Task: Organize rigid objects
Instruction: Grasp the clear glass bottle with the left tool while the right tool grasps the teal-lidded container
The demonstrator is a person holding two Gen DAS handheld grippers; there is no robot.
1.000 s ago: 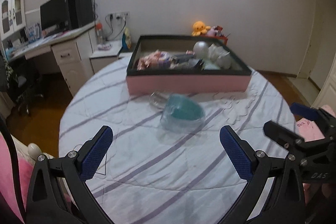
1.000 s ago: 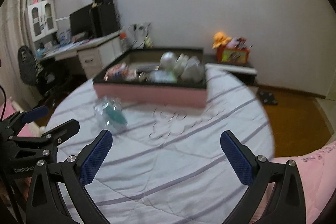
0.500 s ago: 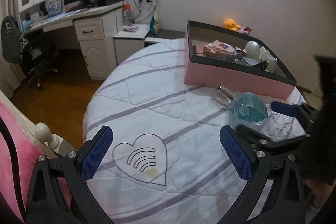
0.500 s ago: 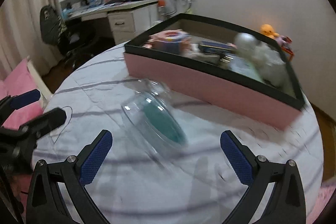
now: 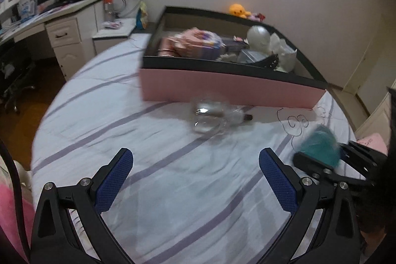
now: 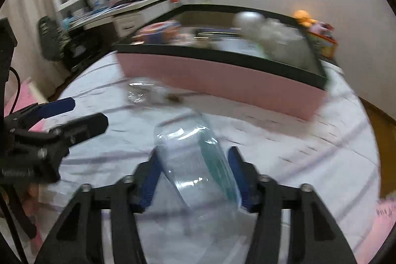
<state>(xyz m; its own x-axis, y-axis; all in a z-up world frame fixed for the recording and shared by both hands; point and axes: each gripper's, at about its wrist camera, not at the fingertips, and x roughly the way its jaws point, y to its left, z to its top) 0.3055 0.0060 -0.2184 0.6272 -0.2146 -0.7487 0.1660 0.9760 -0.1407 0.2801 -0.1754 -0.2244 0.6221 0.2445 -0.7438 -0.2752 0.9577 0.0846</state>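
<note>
Right gripper (image 6: pixel 195 172): jaws have just been closing and now sit narrow around a clear plastic container with a teal part (image 6: pixel 198 165), blue pads against both its sides, so it reads as gripped. Container lies tilted between the fingers, mouth end pointing away from the claw toward the pink box (image 6: pixel 222 81), which stands ahead and well apart on the striped bedcover (image 6: pixel 297 152). Judgement: the side grip suits carrying the container to that box, where other sorted items already lie.

Left gripper (image 5: pixel 195 177): jaws wide, nothing between the pads. A second clear item (image 5: pixel 212 118) lies on the cover ahead of this claw, just short of the box wall (likely its next pick, as the open stance suggests).

Limits of view: both pictures are motion-blurred. Whether the held container is lifted off the cover cannot be told. The teal part's nature (lid or insert) is unclear. Contents of the box are indistinct, and the second clear item's shape is smeared.
</note>
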